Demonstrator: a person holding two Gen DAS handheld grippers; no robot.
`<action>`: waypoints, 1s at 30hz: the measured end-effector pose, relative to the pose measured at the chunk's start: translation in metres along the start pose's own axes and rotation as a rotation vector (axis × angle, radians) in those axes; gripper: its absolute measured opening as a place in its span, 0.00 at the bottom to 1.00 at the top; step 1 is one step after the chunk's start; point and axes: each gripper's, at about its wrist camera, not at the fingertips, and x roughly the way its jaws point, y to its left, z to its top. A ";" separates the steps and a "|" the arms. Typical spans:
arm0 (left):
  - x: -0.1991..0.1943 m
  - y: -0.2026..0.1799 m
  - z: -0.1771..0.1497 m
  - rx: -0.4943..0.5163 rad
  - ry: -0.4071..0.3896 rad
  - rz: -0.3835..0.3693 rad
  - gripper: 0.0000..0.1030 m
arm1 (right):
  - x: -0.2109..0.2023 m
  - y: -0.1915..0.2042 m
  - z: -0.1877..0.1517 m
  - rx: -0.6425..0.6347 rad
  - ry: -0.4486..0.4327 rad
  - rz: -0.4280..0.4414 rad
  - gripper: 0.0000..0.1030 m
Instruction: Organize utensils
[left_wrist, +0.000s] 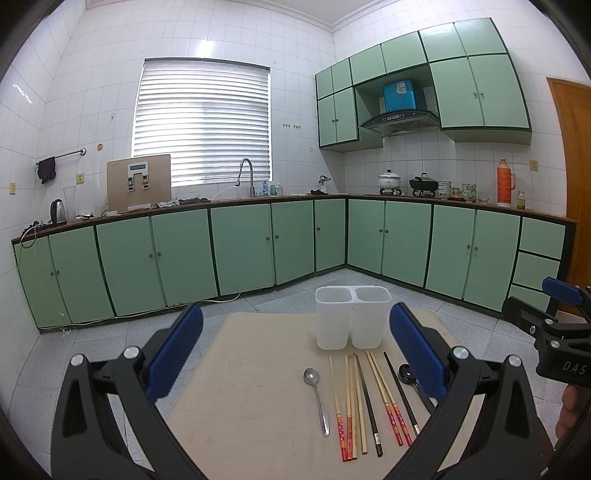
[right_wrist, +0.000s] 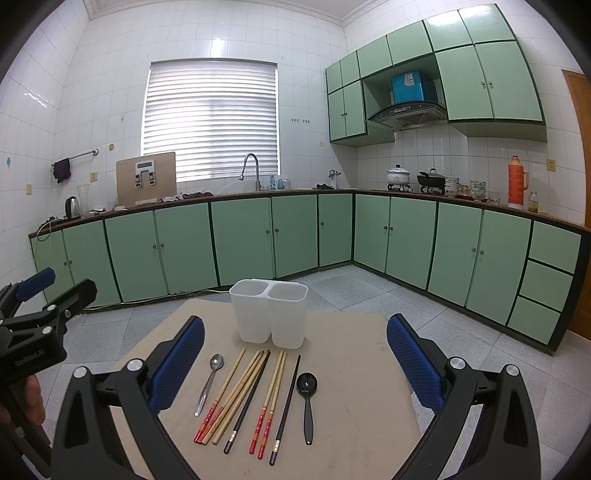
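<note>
A white two-compartment utensil holder (left_wrist: 351, 319) (right_wrist: 271, 314) stands empty at the far side of a beige table (left_wrist: 251, 398) (right_wrist: 362, 387). In front of it lie a metal spoon (left_wrist: 317, 397) (right_wrist: 209, 382), several chopsticks (left_wrist: 364, 402) (right_wrist: 243, 398), some red-ended, some black, and a black spoon (left_wrist: 413, 384) (right_wrist: 307, 398). My left gripper (left_wrist: 295, 354) is open and empty above the table's near side. My right gripper (right_wrist: 295, 354) is open and empty above the utensils.
Green kitchen cabinets (left_wrist: 240, 251) run along the walls beyond a tiled floor (right_wrist: 388, 295). The counter holds a kettle (left_wrist: 58, 211), a sink tap (left_wrist: 246, 173), pots (left_wrist: 389, 181) and an orange thermos (left_wrist: 505, 182). A wooden door (left_wrist: 576, 147) is at right.
</note>
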 end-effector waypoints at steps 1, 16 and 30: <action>-0.001 0.001 0.000 0.001 0.000 0.000 0.95 | 0.000 0.000 0.000 0.000 0.000 0.000 0.94; 0.003 -0.004 -0.001 -0.003 0.000 0.000 0.95 | 0.000 -0.001 -0.001 0.000 0.000 0.000 0.94; 0.003 -0.005 -0.001 -0.002 -0.001 0.000 0.95 | 0.001 -0.002 -0.001 -0.001 0.001 0.000 0.94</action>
